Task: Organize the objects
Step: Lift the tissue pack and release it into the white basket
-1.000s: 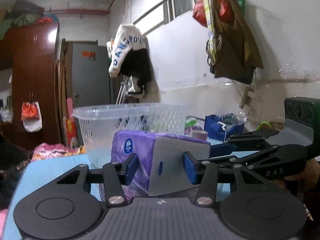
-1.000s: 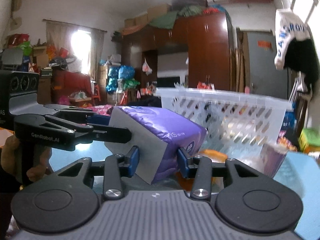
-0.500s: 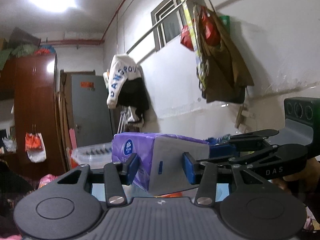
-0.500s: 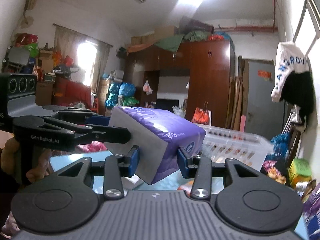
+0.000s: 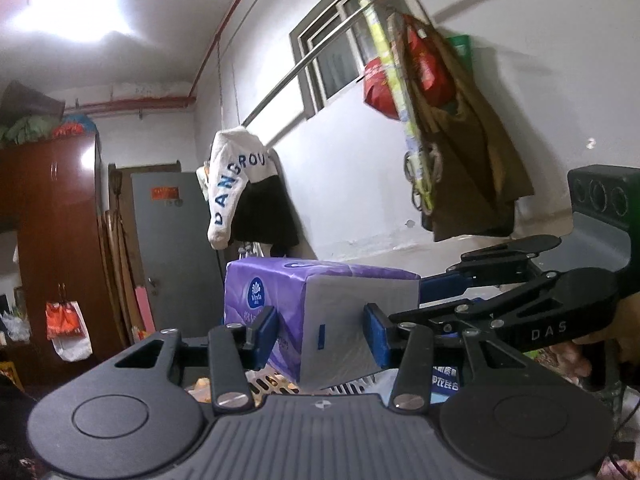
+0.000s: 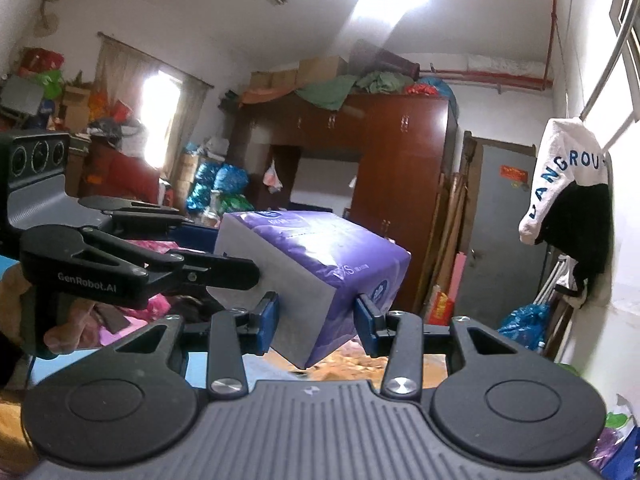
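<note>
**Two grips, one tissue pack, carried high**

Nearest to us, the left gripper (image 5: 322, 332) pinches the purple tissue pack (image 5: 320, 312) across its grey end, blue pads pressed into the soft wrap on both sides. The right gripper (image 6: 317, 322) is clamped on the same pack (image 6: 316, 276) at a corner of the other end, so the pack hangs in the air between the two, tilted in the right wrist view.

To do this carry well, we judge that both hands should travel together at one pace — any drift apart would stretch or tear the wrap, any drift together would buckle it. The right grip sits on a corner and looks the less secure of the two, so we would keep the squeeze even and avoid twisting.

Just below the pack, a strip of white slotted basket (image 5: 276, 384) shows in the left wrist view; it is probably the goal, though its rim is mostly hidden behind the gripper body. We would lower straight down only once the pack clears that rim.

Farther off there is free air ahead; the wardrobe (image 6: 400, 200), grey door (image 5: 176, 256) and hanging clothes (image 5: 248, 200) stand well apart.
</note>
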A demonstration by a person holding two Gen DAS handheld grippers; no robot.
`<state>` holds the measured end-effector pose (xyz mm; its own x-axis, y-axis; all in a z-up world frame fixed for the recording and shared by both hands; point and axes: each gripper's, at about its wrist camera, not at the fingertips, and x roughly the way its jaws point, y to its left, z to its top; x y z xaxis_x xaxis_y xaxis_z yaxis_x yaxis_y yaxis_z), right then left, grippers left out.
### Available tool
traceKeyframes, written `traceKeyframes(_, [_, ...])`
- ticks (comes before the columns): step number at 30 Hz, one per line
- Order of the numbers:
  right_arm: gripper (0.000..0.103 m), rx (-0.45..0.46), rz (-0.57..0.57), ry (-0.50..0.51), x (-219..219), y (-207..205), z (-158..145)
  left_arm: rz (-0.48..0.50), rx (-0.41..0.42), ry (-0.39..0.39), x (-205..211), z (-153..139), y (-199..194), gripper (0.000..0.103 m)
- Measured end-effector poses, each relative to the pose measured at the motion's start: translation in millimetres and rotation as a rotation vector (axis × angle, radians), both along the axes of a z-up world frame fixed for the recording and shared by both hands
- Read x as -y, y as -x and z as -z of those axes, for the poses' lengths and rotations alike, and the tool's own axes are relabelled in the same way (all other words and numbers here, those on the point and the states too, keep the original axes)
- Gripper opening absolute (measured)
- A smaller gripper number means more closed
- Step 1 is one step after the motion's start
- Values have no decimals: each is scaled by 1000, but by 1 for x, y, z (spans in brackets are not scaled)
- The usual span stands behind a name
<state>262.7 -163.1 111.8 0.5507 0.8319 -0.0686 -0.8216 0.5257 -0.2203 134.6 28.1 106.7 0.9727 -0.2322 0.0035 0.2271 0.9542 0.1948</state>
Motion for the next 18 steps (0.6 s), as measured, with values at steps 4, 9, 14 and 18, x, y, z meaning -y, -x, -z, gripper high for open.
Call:
traceKeyframes(4, [45,-38,31,46,-13,-28,1,-14,-57,7,0,1,-40,51])
traceKeyframes(9, [45,-79,75,112,-22,-55,15,-22,-150,21,-3,13,-83,51])
traceKeyframes(14, [48,-117,97,155,-28,-67,33,-48,-214,32,-7,27,-110,52])
traceKeyframes(18, [88,-65,199,144,-9,-52,39,-136,-197,27,-13,33,-102,69])
